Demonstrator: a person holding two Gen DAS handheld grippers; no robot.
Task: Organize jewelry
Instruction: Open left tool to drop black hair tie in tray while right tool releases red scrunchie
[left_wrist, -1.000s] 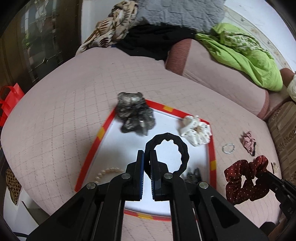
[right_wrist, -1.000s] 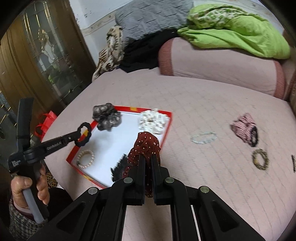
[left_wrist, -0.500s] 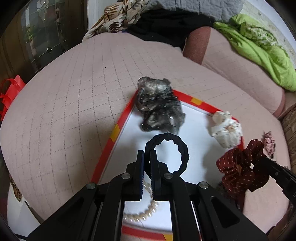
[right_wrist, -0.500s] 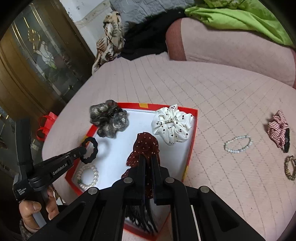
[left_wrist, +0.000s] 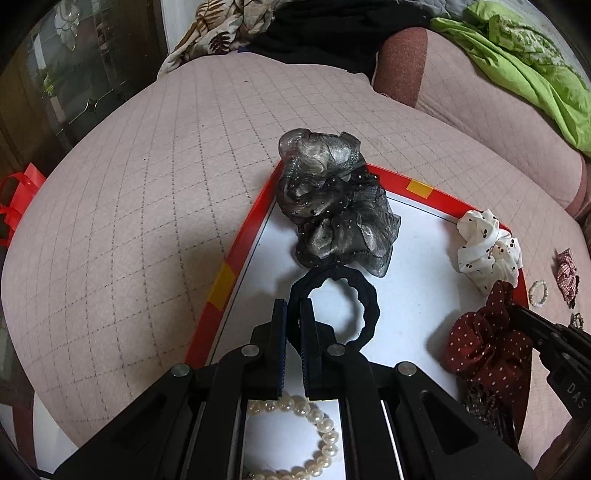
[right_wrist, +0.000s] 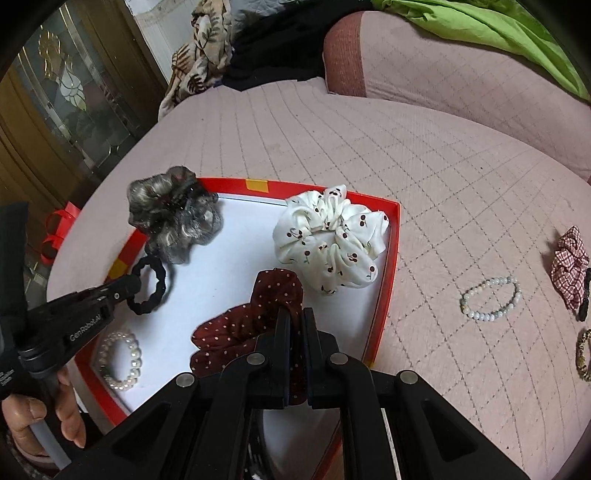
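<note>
- Pink quilted bedspread (left_wrist: 155, 206) underfoot of the scene, pillows and green cloth heaped at the far side, dark glazed door off to one edge.
- Red-rimmed white tray (right_wrist: 384, 280) flat on the quilt, already carrying a grey organza scrunchie (left_wrist: 332, 206) over its far corner, a white cherry-print scrunchie (right_wrist: 328, 240) at the right rim and a pearl bracelet (right_wrist: 122, 358) at the near left.
- Left gripper (left_wrist: 291, 325) clamped nearly shut on one side of a black hair tie (left_wrist: 334, 306), loop hanging low over the white floor just below the grey scrunchie, far edge touching or almost touching it; contact with the tray floor not clear from either view.
- Right gripper (right_wrist: 295, 332) likewise pinched tight on a dark red dotted scrunchie (right_wrist: 255, 321), its loose folds draped onto the tray between the cherry-print one and the pearls.
- Best practice for the set-down, as judged: lower until fabric rests on the white floor, then open wide and lift straight back up, so soft cloth does not snag on the pads.
- Worth aiming the black tie at the bare patch short of the grey scrunchie, clear of the pearls below.
- Worth keeping the red scrunchie inside the right rim, not draped over it.
- Waiting outside on the quilt, well apart from the tray: a pale bead bracelet (right_wrist: 491, 299), a red checked scrunchie (right_wrist: 569, 266) and a gold-toned bangle (right_wrist: 583, 354) at the frame edge.
</note>
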